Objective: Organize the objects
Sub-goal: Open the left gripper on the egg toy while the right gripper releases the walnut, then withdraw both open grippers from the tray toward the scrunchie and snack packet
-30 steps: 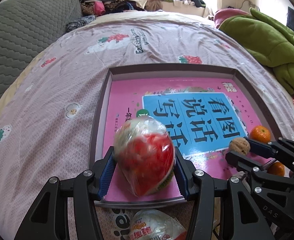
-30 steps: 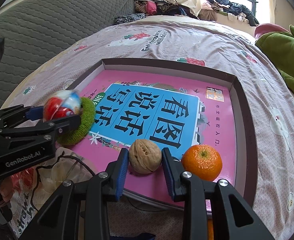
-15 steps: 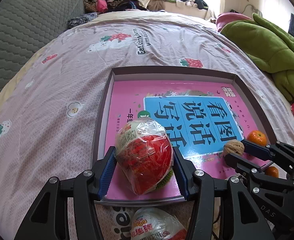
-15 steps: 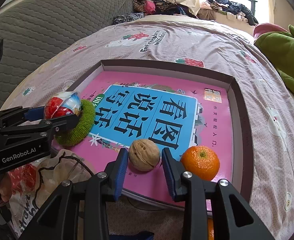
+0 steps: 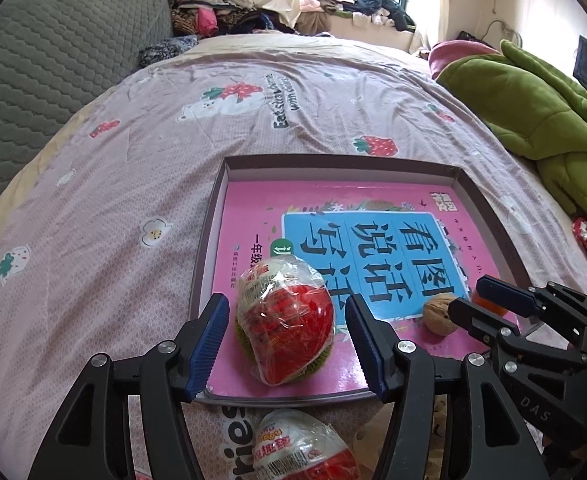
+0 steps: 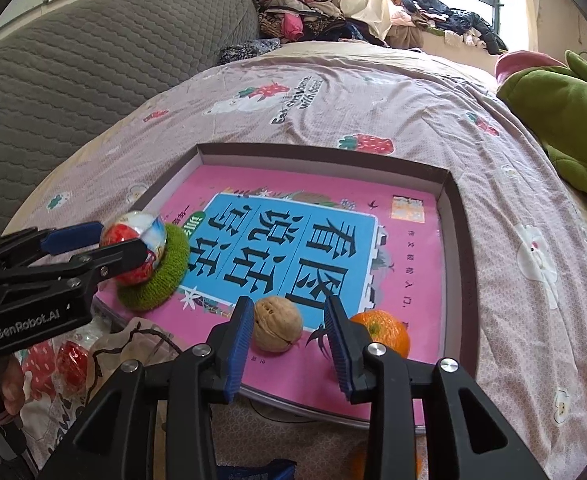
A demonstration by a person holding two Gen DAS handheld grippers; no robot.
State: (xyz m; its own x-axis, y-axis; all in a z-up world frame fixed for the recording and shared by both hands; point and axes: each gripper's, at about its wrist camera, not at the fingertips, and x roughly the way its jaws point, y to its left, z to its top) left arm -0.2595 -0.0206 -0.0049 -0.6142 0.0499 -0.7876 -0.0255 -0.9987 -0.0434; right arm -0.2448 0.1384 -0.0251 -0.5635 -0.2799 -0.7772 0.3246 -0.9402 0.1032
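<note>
Left gripper (image 5: 285,344): spread, straddling wrapped egg (image 5: 285,328) on green knitted ring (image 6: 161,276), ring mostly hidden. Right gripper (image 6: 289,340): spread around walnut (image 6: 277,330). Orange (image 6: 385,330) partly hidden behind finger. All inside tray (image 6: 457,240).

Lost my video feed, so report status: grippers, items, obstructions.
Left gripper open around wrapped egg on green ring. Right gripper open around walnut; orange close beside.

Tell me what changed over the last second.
Both claws opened: the left claw let go of the wrapped egg, now sitting on the green ring; the right claw released the walnut. Orange and tray stayed put.
</note>
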